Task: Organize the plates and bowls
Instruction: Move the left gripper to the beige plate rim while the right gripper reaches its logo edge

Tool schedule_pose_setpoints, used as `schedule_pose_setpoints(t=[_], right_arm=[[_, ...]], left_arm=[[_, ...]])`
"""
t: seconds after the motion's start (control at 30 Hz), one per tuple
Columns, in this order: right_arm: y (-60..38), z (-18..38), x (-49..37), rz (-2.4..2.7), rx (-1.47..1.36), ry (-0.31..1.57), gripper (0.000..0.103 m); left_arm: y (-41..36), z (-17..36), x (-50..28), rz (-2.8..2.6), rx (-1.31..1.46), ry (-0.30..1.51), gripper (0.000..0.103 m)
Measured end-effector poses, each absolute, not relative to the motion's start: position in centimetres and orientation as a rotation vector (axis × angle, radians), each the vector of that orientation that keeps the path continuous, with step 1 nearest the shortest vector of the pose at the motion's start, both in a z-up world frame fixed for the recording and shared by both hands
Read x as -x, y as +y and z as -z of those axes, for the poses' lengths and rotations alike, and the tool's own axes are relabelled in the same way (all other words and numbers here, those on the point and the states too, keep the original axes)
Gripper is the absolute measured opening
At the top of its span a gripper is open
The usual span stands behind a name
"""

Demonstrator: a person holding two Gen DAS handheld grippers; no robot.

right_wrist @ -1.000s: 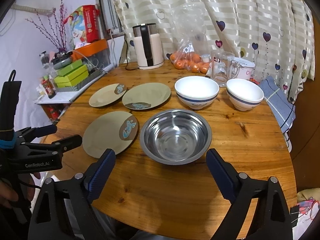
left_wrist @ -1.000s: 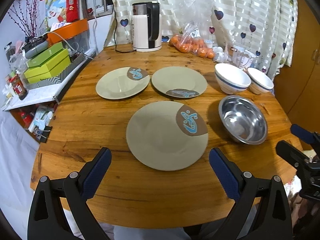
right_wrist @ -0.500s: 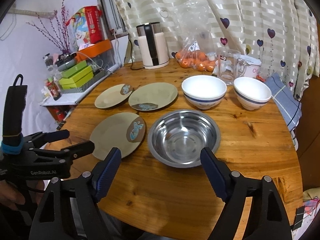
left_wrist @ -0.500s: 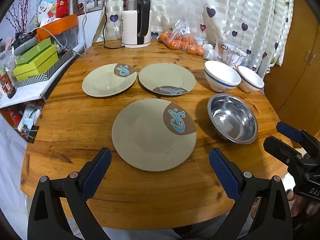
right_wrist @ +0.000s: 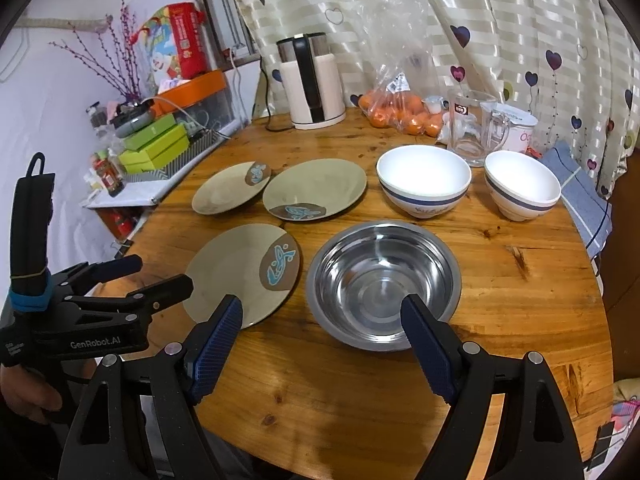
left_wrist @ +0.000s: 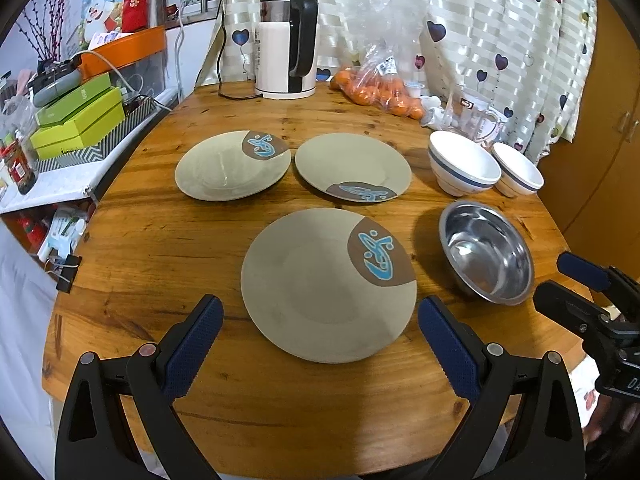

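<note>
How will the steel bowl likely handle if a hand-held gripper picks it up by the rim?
The steel bowl looks thin-walled, so probably light and rigid. Its polished, mirror-like surface suggests the pads may slip on the rim. It is empty with a rounded underside, so a push would likely slide or rock it on the table.

R gripper (right_wrist: pixel 320 328) open, nothing betw pads, over steel bowl (right_wrist: pixel 384 284) near edge. L gripper (right_wrist: pixel 132 276) at left by front plate (right_wrist: pixel 240 276). 2 plates (right_wrist: pixel 316 188) behind, 2 white bowls (right_wrist: pixel 424 180) w/ blue bands, kettle (right_wrist: pixel 312 80), oranges (right_wrist: pixel 400 114) at back of table (right_wrist: pixel 520 300).
</note>
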State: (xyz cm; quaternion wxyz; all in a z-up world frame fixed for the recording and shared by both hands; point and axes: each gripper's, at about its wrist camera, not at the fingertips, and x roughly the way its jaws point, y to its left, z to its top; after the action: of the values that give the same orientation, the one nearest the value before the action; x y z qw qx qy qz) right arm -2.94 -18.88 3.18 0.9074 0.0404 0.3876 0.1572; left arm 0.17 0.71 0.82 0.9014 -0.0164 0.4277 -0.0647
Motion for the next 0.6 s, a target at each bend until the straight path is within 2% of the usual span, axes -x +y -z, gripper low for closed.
schedule_pose_setpoints(t=[0.6], right_arm=[[-17.6, -3.0, 0.7, -0.350, -0.067, 0.831, 0.082]], left_arm=[[2.6, 0.0, -1.8, 0.096, 0.062, 0.899, 0.099]])
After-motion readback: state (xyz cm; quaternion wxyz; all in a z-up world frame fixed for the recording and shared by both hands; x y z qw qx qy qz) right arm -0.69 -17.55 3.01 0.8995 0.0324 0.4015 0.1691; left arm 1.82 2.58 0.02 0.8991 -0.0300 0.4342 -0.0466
